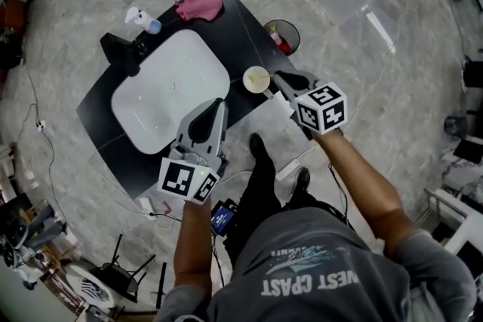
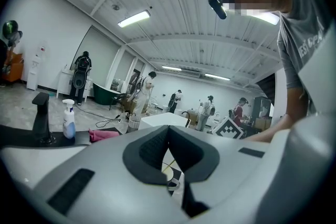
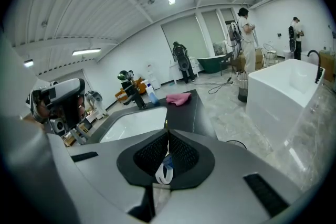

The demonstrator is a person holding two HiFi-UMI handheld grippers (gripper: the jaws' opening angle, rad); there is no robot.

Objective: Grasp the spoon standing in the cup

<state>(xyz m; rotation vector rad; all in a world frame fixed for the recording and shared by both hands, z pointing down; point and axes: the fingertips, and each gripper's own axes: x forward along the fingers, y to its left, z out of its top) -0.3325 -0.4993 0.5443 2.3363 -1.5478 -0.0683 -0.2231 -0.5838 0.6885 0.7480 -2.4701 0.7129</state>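
Starting with the head view, the cup (image 1: pixel 256 78) stands at the right edge of a black counter (image 1: pixel 234 19), beside a white sink (image 1: pixel 170 87). The right gripper (image 1: pixel 279 78) points down with its tips just beside the cup's rim. The left gripper (image 1: pixel 213 108) hangs over the near edge of the sink, well apart from the cup. In the left gripper view, the jaws meet at their tips with nothing between them. The cup shows small through the gap below them. In the right gripper view, the jaws are pressed together on the spoon (image 3: pixel 167 134). Its thin gold handle runs upright between the two ribbed pads and sticks out just past their tips.
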